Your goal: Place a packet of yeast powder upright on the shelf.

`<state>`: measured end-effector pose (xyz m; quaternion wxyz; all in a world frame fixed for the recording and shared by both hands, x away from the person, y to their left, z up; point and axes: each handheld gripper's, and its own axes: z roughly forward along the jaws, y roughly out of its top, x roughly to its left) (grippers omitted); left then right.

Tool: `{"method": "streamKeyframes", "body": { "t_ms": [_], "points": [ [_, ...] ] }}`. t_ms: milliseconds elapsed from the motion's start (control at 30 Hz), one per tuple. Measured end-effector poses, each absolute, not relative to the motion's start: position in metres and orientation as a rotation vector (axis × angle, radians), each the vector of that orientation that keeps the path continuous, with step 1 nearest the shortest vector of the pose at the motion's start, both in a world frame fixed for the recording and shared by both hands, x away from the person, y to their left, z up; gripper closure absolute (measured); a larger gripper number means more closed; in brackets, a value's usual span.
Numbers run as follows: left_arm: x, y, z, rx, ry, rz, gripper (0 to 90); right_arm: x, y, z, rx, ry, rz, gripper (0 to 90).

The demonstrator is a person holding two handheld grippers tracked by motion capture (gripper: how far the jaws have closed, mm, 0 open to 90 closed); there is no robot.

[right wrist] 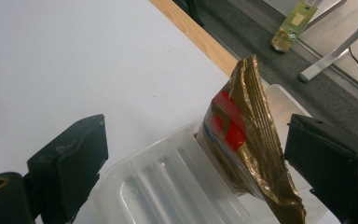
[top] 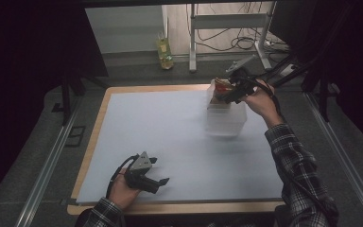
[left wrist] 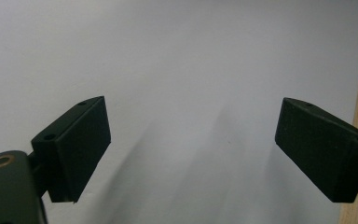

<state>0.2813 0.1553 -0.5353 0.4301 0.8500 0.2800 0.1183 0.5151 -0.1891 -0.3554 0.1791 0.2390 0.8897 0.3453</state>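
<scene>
1. Right gripper (top: pixel 230 90) held over the far right part of the table, above a clear bin (top: pixel 225 122); in the right gripper view the jaws stand wide apart with nothing pinched between them
2. Packet (right wrist: pixel 242 140) — gold foil with a red and blue print — stands on edge in the bin, crimped top upward, leaning toward the right-hand jaw; whether it touches that jaw I cannot tell; judged as a packet just let go into the bin or about to be gripped, since the jaws straddle it
3. Bin sits on the white sheet (top: pixel 170 137) near the table's far edge; ribbed floor seen through the clear wall; bin looks blurred in the high view, so its exact outline is uncertain
4. Left gripper (top: pixel 157 182) rests low at the near left of the sheet, well apart from the bin; jaws wide open, only bare sheet between them — likely parked out of the way while the right hand works
5. Upright packet could topple if nudged; a straight lift of the right gripper seems the safe move
</scene>
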Motion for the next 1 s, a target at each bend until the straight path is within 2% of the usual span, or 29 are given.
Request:
{"method": "streamKeyframes", "body": {
  "t_ms": [1000],
  "points": [
    [0.281,0.153,-0.536,2.135,0.686,0.292,10.3,0.471,-0.186,-0.370,0.621,2.543,1.083,6.2]
  ]
}}
